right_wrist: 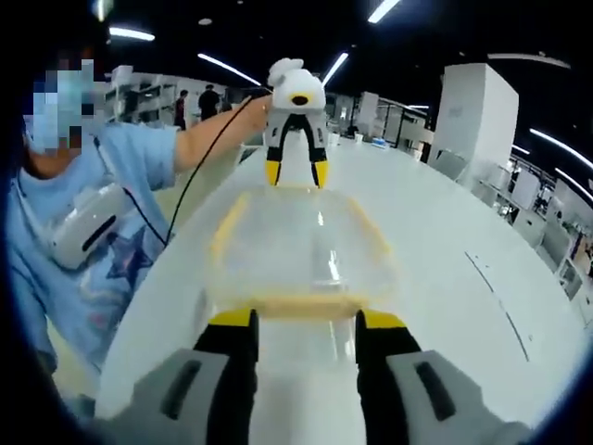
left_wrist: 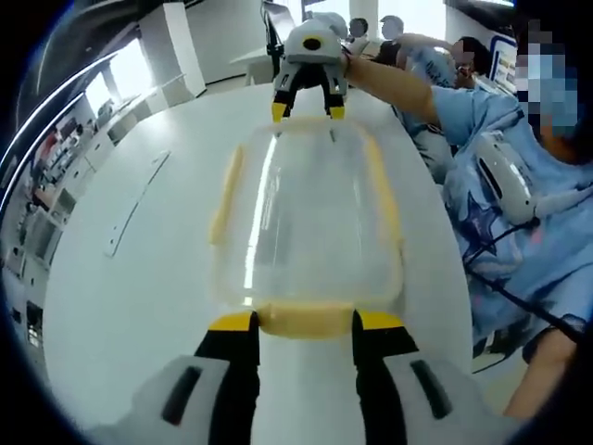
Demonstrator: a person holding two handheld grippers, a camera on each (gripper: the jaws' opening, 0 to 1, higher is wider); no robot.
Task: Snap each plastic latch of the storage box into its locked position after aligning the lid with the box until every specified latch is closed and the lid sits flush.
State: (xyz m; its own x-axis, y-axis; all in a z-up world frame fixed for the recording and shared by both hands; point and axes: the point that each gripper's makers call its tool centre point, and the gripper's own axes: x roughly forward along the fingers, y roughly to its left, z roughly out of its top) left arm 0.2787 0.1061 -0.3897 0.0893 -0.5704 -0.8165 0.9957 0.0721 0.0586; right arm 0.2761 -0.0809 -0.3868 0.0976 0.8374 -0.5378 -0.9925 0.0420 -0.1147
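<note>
Now end latches: left tongs (left_wrist: 303, 323) and right tongs (right_wrist: 307, 321), spread open astride yellow latches (left_wrist: 306, 318) of storage box (left_wrist: 306, 218) on counter (left_wrist: 130, 278); next, likely pressing each shut.

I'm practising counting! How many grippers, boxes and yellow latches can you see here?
Grippers: 2, the left gripper and the right gripper, one at each end.
Storage box: 1, clear, lid on.
Yellow latches: 4, near latch, far latch, long-side latch, other long-side latch.
Total: 7.
</note>
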